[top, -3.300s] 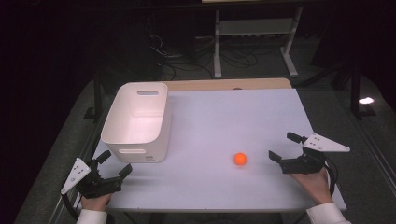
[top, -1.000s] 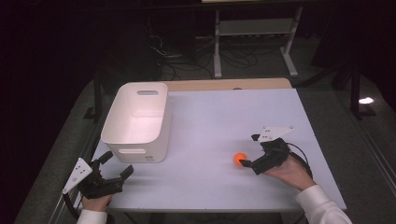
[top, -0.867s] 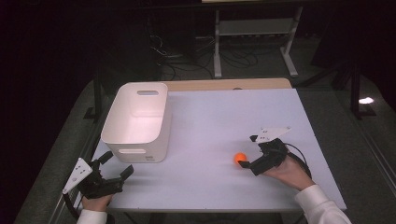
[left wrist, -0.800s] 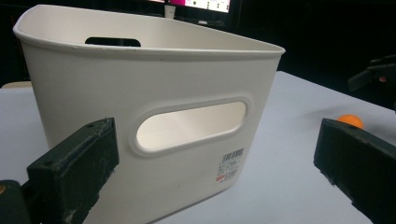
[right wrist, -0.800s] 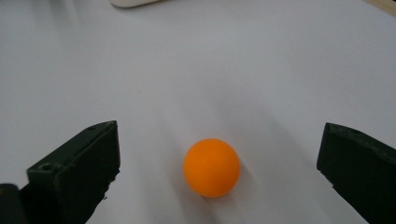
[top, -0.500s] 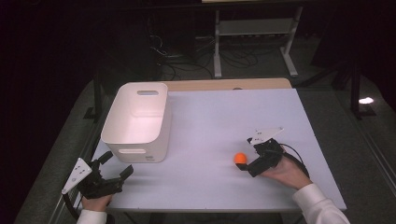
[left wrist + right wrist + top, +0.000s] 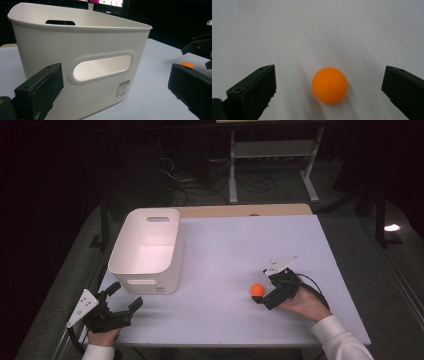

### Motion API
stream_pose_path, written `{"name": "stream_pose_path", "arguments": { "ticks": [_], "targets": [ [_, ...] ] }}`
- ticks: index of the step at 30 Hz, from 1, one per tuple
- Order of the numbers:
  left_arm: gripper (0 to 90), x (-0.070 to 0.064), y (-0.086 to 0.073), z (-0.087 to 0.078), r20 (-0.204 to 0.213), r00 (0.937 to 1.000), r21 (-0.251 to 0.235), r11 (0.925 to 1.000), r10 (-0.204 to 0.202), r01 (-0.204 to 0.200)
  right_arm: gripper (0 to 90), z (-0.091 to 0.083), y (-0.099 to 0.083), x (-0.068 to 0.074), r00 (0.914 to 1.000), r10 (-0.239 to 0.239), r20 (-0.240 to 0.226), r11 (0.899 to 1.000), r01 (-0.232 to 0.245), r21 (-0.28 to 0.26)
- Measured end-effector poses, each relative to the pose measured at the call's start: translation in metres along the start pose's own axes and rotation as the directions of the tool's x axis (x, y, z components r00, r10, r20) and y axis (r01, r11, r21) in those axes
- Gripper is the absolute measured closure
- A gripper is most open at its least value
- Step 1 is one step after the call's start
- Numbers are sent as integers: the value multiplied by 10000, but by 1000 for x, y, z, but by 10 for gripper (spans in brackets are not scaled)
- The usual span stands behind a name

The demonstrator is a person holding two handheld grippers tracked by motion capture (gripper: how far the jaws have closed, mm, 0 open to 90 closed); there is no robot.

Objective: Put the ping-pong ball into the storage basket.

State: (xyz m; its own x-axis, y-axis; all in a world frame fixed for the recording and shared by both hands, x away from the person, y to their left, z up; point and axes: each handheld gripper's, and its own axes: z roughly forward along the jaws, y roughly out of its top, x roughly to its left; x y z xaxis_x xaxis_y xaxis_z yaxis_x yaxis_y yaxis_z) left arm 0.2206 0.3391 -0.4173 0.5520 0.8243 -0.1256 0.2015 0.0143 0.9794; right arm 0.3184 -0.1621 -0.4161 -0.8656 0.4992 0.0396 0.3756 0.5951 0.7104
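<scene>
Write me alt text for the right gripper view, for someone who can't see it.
An orange ball sits on a plain white table, centred between the two open black jaws of the right gripper, which rise from the bottom corners. Neither jaw touches the ball; there is a clear gap on each side.

Smooth matt orange ball (image 7: 329,85), smooth white plastic bin (image 7: 82,57), matt pale table (image 7: 225,245)

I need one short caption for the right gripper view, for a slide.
Open right gripper straddling an orange ball on the white table, jaws not touching it.
</scene>
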Motion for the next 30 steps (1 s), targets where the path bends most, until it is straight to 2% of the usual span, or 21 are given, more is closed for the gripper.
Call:
{"name": "stream_pose_path", "arguments": {
  "ticks": [14,16,18,23,25,30],
  "targets": [
    [0,0,0,0,43,10000,-10,10000,-19,19,0,14,0,-1,9999,14,-151,9982,-4,601],
    [0,-1,0,0,57,10000,-15,10000,-31,31,0,16,-1,-3,9999,-114,-66,9976,118,678],
    [0,-1,0,0,69,10000,-22,10000,-29,29,0,18,-1,-2,9997,148,-193,9976,-134,678],
    [0,-1,0,0,86,9999,-47,10000,-61,61,0,22,-2,-4,10000,-74,-39,9949,77,1009],
    [0,-1,0,0,97,9999,-71,9999,-91,91,0,23,-2,-3,10000,-9,-25,9939,12,1103],
    [0,0,0,0,62,10000,-8,10000,-16,17,87,25,-3,-4,9998,-184,33,9921,179,1243]
  ]
}}
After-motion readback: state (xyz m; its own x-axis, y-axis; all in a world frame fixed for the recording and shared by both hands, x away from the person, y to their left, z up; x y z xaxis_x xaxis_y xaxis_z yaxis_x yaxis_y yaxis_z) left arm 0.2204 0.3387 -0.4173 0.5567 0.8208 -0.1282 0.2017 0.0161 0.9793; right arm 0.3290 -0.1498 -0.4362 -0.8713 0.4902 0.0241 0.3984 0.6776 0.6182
